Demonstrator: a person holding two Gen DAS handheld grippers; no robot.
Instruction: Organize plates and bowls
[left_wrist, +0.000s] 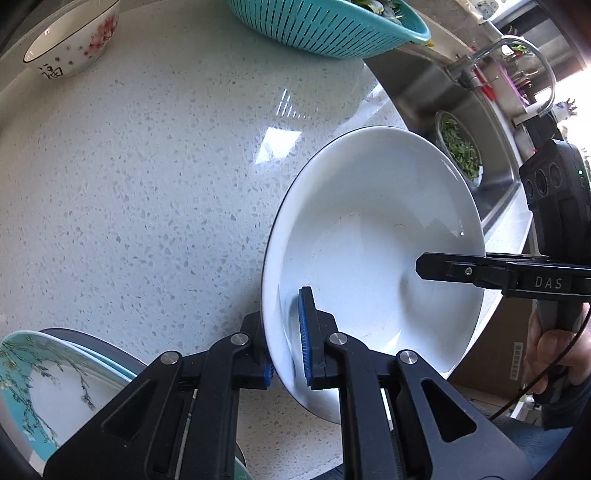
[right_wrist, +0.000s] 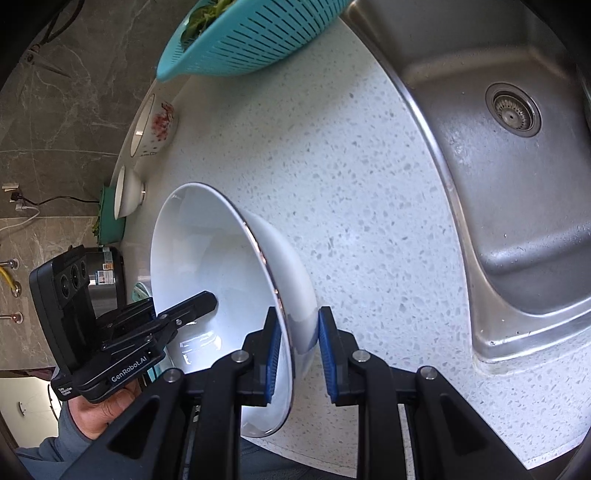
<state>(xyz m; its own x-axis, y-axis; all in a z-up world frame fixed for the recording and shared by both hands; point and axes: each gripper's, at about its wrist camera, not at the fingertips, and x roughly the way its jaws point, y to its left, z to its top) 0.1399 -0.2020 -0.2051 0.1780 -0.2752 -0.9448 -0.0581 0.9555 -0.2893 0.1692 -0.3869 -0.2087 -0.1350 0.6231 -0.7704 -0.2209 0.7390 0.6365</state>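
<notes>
Bowl (left_wrist: 373, 258) rim clamped by my left claw (left_wrist: 286, 354) and right claw (right_wrist: 300, 354), tilted above bench (left_wrist: 147, 184).

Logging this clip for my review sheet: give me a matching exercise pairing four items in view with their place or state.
Things:
1. white bowl
2. teal colander
3. floral bowl
4. blue-rimmed plate

Places or states:
A. at the counter's far edge, by the wall
B. holding leafy greens, beside the sink
C. gripped on opposite rims by the left hand-held gripper and right hand-held gripper
D. stacked on other plates, left of the left hand-held gripper

Pairs: 1-C, 2-B, 3-A, 4-D
</notes>
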